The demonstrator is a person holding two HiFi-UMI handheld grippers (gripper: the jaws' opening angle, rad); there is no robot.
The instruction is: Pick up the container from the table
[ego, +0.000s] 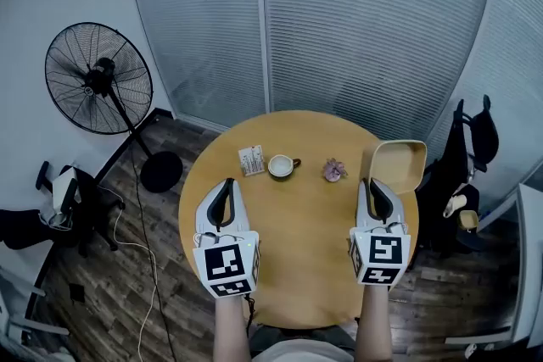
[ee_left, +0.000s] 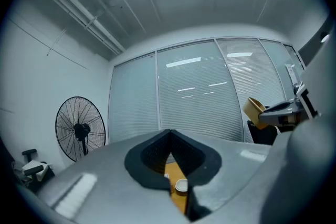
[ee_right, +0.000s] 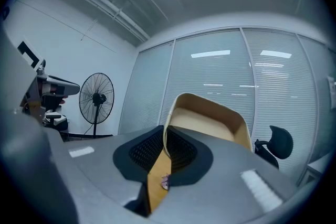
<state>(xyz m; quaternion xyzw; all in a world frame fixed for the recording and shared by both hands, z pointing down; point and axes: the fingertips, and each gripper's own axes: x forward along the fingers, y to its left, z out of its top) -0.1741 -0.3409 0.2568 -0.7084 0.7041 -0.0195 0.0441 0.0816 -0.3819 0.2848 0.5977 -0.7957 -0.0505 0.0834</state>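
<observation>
The container (ego: 399,165) is a shallow beige tray, tilted up on edge over the round wooden table's (ego: 297,233) right rim. My right gripper (ego: 379,196) is shut on its near rim. In the right gripper view the container (ee_right: 210,124) rises from between the black pads of the right gripper (ee_right: 164,153). My left gripper (ego: 222,199) hovers over the table's left part, shut on nothing. In the left gripper view the left gripper (ee_left: 169,157) has its pads meeting, and the container (ee_left: 254,110) shows far right.
A white cup (ego: 281,166), a small pink object (ego: 333,171) and a printed packet (ego: 251,160) lie at the table's far side. A standing fan (ego: 100,80) is at the left, a black office chair (ego: 468,157) at the right, and a cable on the floor.
</observation>
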